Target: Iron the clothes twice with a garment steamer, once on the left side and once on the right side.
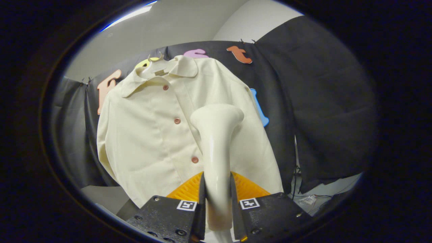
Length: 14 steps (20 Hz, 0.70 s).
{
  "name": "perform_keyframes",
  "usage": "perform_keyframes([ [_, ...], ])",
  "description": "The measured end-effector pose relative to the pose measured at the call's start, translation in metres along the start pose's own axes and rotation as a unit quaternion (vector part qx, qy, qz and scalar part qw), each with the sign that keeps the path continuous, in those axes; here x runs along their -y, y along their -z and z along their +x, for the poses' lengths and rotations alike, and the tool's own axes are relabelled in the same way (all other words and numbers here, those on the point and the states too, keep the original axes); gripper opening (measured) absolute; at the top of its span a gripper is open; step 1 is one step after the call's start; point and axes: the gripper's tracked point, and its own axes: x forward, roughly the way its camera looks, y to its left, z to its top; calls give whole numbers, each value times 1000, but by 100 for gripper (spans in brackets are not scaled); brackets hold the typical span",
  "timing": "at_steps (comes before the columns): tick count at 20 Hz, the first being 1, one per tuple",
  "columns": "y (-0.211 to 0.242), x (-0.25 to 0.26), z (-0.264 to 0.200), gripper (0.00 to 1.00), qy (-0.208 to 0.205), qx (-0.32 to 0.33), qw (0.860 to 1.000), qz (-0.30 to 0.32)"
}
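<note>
A cream button-up shirt (152,125) hangs on a hanger (156,65) against the booth's black cloth wall. My gripper (217,189) is shut on the handle of a cream garment steamer (216,148), which stands upright between the fingers. The steamer's flared head rests in front of the shirt's right half, about level with the middle button (177,120), just right of the button line. Whether the head touches the fabric is unclear. The shirt's lower middle is hidden behind the steamer.
Black cloth covers the wall behind and to the right of the shirt. Below the cloth at the right, cables (308,199) lie on a pale surface. A grey ledge (101,197) runs beneath the shirt's left hem.
</note>
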Motion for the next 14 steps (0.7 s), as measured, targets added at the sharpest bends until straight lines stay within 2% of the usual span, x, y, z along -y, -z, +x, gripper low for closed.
perform_keyframes([
  [14, 89, 32, -27, 32, 23, -68, 997, -3],
])
